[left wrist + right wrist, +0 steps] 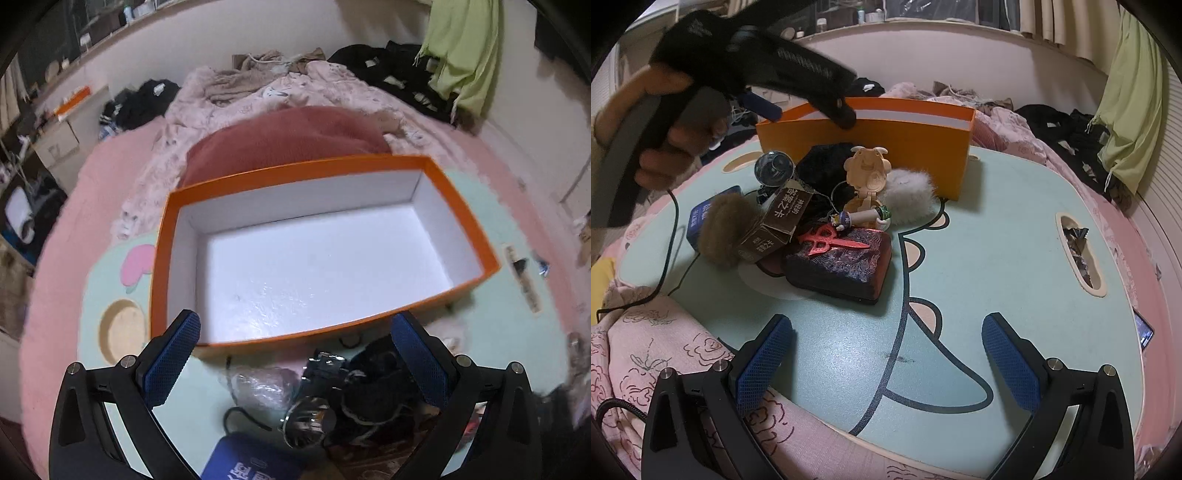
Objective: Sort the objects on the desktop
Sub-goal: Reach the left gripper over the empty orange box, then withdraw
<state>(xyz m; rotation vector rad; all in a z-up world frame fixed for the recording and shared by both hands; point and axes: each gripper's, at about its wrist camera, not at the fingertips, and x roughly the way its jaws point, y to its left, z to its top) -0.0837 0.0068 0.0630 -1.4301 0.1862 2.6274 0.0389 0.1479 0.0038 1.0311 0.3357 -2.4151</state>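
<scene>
Bedroom clutter all round, w/ a pale green lap table sitting on pink bedding, and the orange box parked at the table's far side, white inside, nothing in it that I can see. So the sort looks barely begun, by my read. Left gripper hangs just above the box's near wall, fingers spread wide, holding nothing; in the right wrist view it shows up top left, gripped by a hand, nosing over the box rim. Right gripper hovers low over bare table on the near side of the box, well apart from it, jaws wide too, empty. The stuff to sort is heaped in a pile just in front of the box: red scissors lying on a dark patterned case, brown fluffy ball touching a small brown carton, white fluffy ball right beside the box's front wall, cream figurine leaning up against black fabric, a shiny round lens-like thing, a blue box at the pile's left edge. Step in hand, I'd say: choosing the first pick. Next move prob calls for one gripper to drop onto something loose on top, scissors or a fluff ball, close on it cleanly w/o dragging neighbours, then carry it over the front wall into the box. Pile is tangled, cord running thru it, so a snag is the risk.
</scene>
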